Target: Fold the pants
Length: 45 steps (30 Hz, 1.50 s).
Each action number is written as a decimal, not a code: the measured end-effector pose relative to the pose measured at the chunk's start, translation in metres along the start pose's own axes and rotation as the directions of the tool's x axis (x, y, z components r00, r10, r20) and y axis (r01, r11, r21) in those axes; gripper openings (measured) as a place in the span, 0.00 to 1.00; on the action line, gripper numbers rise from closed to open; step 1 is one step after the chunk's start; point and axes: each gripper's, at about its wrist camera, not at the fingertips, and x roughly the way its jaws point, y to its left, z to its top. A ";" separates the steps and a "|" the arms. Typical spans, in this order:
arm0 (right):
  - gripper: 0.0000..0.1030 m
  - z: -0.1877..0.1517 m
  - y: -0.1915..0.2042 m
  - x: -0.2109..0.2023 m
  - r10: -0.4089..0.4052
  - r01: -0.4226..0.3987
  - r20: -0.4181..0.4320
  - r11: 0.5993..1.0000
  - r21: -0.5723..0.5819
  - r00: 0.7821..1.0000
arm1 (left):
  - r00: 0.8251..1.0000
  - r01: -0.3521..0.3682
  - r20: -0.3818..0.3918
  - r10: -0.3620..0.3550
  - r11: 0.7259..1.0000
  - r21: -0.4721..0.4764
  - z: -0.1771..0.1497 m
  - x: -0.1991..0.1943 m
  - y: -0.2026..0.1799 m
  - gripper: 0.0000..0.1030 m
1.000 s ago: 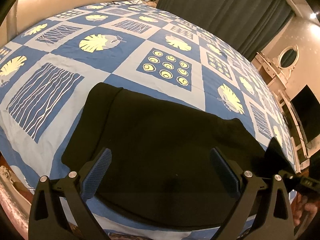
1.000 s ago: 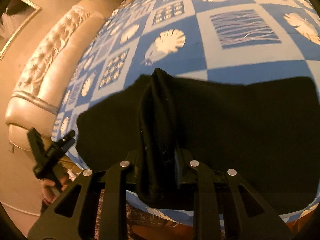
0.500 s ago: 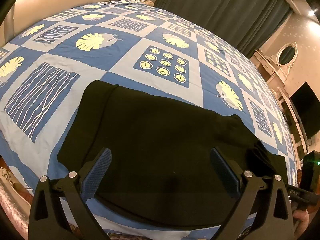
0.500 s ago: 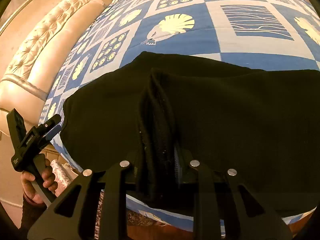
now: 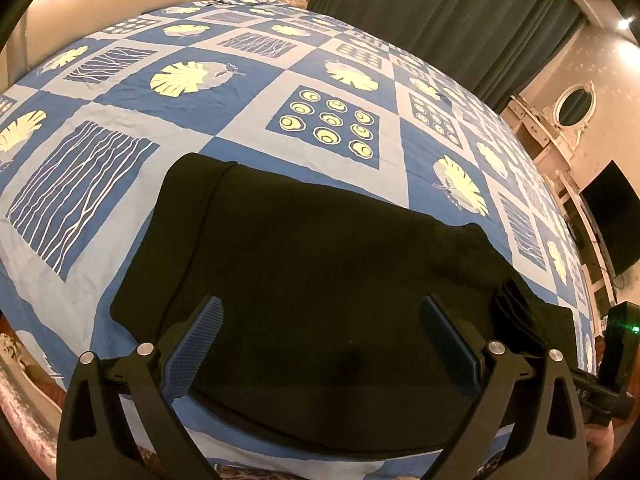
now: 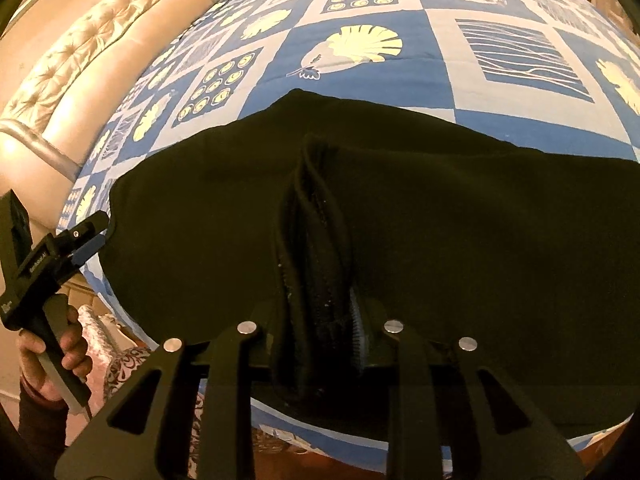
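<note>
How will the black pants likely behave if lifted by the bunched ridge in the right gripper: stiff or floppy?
Probably floppy: the black pants bunch into soft ridges between the right gripper, whose jaws are opening. They lie flat, conforming to the bedspread, so likely light and drapey. The matte fabric probably won't slip easily.

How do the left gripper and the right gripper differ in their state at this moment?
The left gripper stands wide open above the black pants, with nothing between its blue pads, while the right gripper has a bunched fold of them between its jaws, which are opening. Both point down at the pants on the blue patterned bedspread.
</note>
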 end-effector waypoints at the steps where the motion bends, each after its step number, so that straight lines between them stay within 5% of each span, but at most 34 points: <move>1: 0.27 0.000 0.002 0.000 -0.009 0.009 0.001 1.000 -0.009 1.000 | 1.000 -0.001 -0.001 0.001 1.000 0.002 0.000 0.000 0.000 0.95; 13: 0.44 -0.008 0.024 0.004 0.005 -0.005 -0.001 0.997 -0.076 1.000 | 1.000 -0.007 -0.011 0.007 1.000 0.008 -0.003 0.004 0.001 0.95; 21: 0.44 -0.023 0.031 -0.022 0.109 -0.111 -0.025 0.985 -0.134 0.994 | 1.000 -0.008 -0.016 0.009 1.000 0.011 -0.006 0.005 0.001 0.95; 26: 0.63 -0.023 -0.046 -0.089 0.186 -0.186 0.089 0.982 -0.004 0.979 | 1.000 -0.001 -0.010 0.001 1.000 0.031 -0.007 0.004 -0.004 0.95; 30: 0.70 -0.030 -0.146 -0.133 0.090 -0.129 0.206 0.975 0.184 0.974 | 1.000 -0.003 -0.015 0.004 0.998 0.056 -0.009 0.005 -0.012 0.95; 32: 0.72 -0.040 -0.199 -0.139 0.088 -0.155 0.224 0.941 0.301 0.971 | 1.000 -0.004 -0.017 0.005 0.998 0.067 -0.010 0.006 -0.015 0.95; 35: 0.72 -0.063 -0.260 -0.120 0.216 -0.303 0.232 0.833 0.464 0.949 | 1.000 -0.006 -0.024 0.009 0.996 0.092 -0.013 0.008 -0.020 0.95; 37: 0.72 -0.075 -0.276 -0.095 0.329 -0.393 0.215 0.761 0.516 0.920 | 1.000 -0.010 -0.024 0.013 0.994 0.107 -0.014 0.008 -0.023 0.95; 39: 0.72 -0.077 -0.274 -0.080 0.404 -0.445 0.196 0.739 0.506 0.894 | 1.000 -0.012 -0.020 0.014 0.993 0.120 -0.014 0.008 -0.026 0.95; 43: 0.72 -0.072 -0.258 -0.073 0.462 -0.483 0.165 0.750 0.452 0.872 | 1.000 -0.012 -0.012 0.014 0.990 0.137 -0.014 0.006 -0.030 0.95; 45: 0.67 -0.072 -0.253 -0.071 0.440 -0.459 0.150 0.773 0.438 0.885 | 1.000 -0.011 -0.014 0.013 0.990 0.138 -0.014 0.007 -0.030 0.95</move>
